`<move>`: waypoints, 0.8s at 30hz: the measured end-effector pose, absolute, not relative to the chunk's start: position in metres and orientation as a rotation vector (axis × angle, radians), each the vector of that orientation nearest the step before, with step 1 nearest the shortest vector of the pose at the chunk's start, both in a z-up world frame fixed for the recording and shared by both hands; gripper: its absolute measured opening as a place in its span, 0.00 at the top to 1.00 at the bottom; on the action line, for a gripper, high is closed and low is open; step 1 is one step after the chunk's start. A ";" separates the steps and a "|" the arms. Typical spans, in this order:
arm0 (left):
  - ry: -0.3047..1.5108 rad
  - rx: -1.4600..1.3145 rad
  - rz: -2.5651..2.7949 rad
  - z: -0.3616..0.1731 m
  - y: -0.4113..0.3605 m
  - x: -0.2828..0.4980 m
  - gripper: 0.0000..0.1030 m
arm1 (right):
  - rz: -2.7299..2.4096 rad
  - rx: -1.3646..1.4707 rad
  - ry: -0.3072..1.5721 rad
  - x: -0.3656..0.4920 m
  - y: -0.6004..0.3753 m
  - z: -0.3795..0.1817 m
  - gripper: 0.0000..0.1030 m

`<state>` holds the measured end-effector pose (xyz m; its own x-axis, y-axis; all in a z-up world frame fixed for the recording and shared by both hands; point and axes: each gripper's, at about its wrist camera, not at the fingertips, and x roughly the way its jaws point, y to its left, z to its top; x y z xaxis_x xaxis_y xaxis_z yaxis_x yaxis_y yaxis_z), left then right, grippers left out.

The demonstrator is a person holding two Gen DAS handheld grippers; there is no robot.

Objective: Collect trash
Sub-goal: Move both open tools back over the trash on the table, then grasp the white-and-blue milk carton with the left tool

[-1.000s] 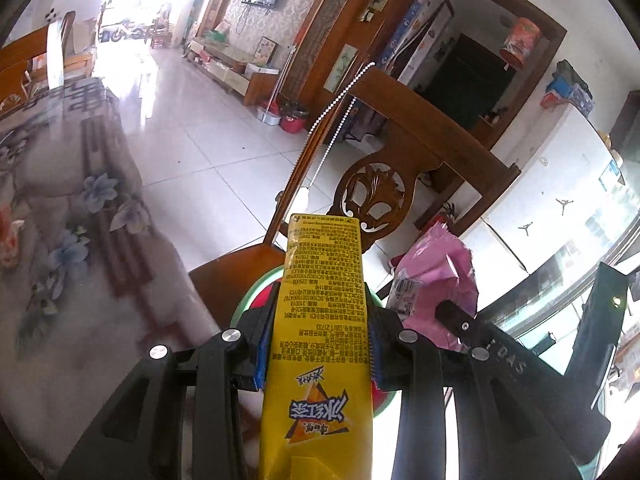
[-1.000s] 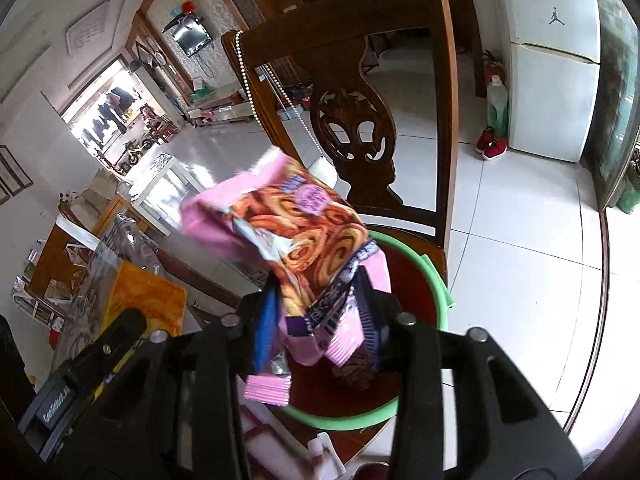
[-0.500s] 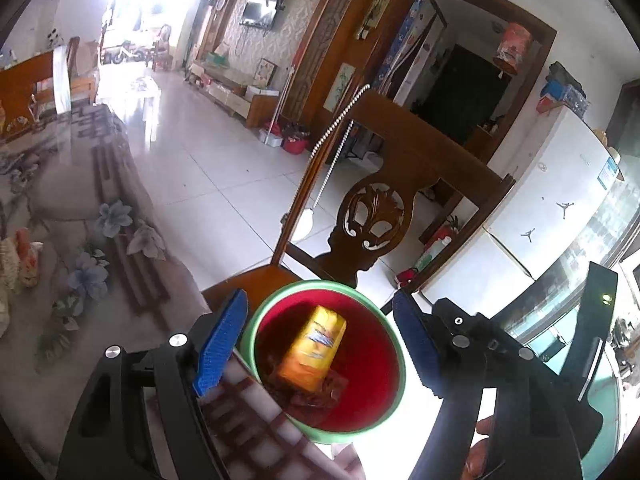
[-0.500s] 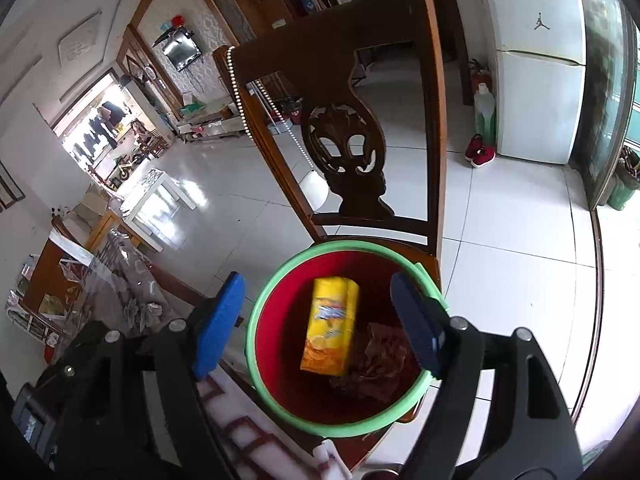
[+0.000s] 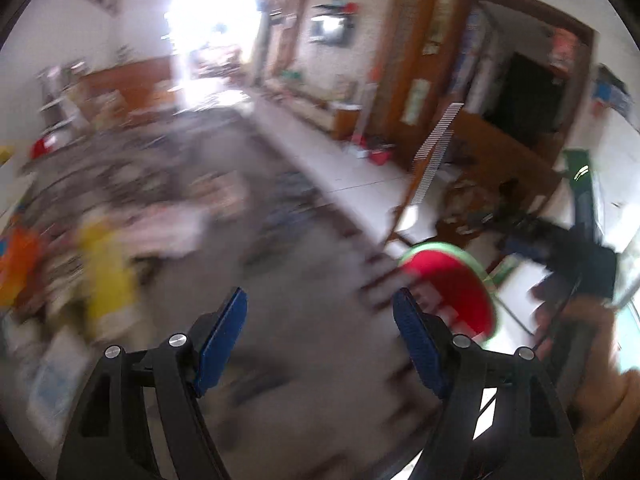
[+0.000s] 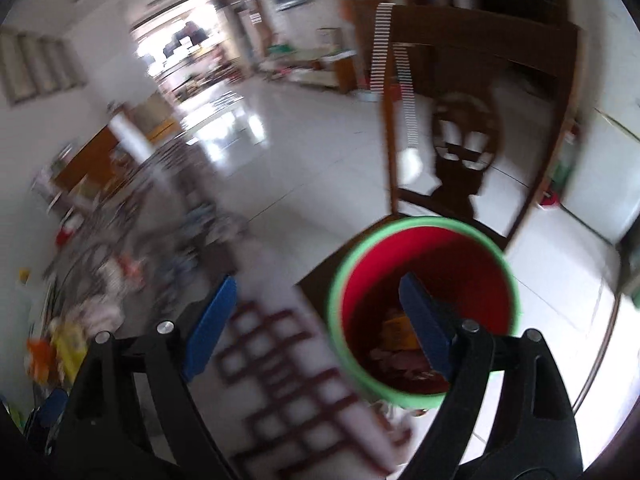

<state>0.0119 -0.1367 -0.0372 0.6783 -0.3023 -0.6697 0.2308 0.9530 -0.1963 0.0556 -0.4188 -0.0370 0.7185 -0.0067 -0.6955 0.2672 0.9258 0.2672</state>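
Note:
The red bucket (image 6: 460,264) with a green rim stands on a chair seat at the table's corner. A yellow drink carton (image 6: 394,326) and crumpled wrappers (image 6: 400,364) lie inside it. My right gripper (image 6: 316,324) hangs over the table edge just left of the bucket, jaws opening, nothing between its pads. My left gripper (image 5: 320,336) is open and empty above the patterned tablecloth (image 5: 304,288), with the bucket (image 5: 452,288) to its right. Blurred yellow trash (image 5: 104,276) and orange trash (image 5: 16,264) lie on the table at the far left.
A carved wooden chair (image 6: 472,120) with a bead string over its back stands behind the bucket. A hand (image 5: 592,320) holding the other gripper shows at the right. A white fridge (image 6: 600,184) and tiled floor (image 6: 312,152) lie beyond. Both views are motion-blurred.
Both grippers opened and dropped the yellow carton and the pink biscuit wrapper into the bucket. Both then swung left, away from the bucket and over the table.

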 end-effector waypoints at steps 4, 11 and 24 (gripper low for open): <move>0.820 -0.126 -0.132 -0.045 -0.057 0.002 0.30 | -0.041 0.299 0.786 0.063 -0.369 -0.031 0.17; 0.936 0.013 -0.072 -0.061 0.011 0.005 0.30 | 0.105 0.159 0.844 0.068 -0.294 -0.031 0.14; 1.046 -0.059 -0.067 -0.108 0.041 0.026 0.30 | 0.145 0.151 0.931 0.072 -0.271 -0.044 0.12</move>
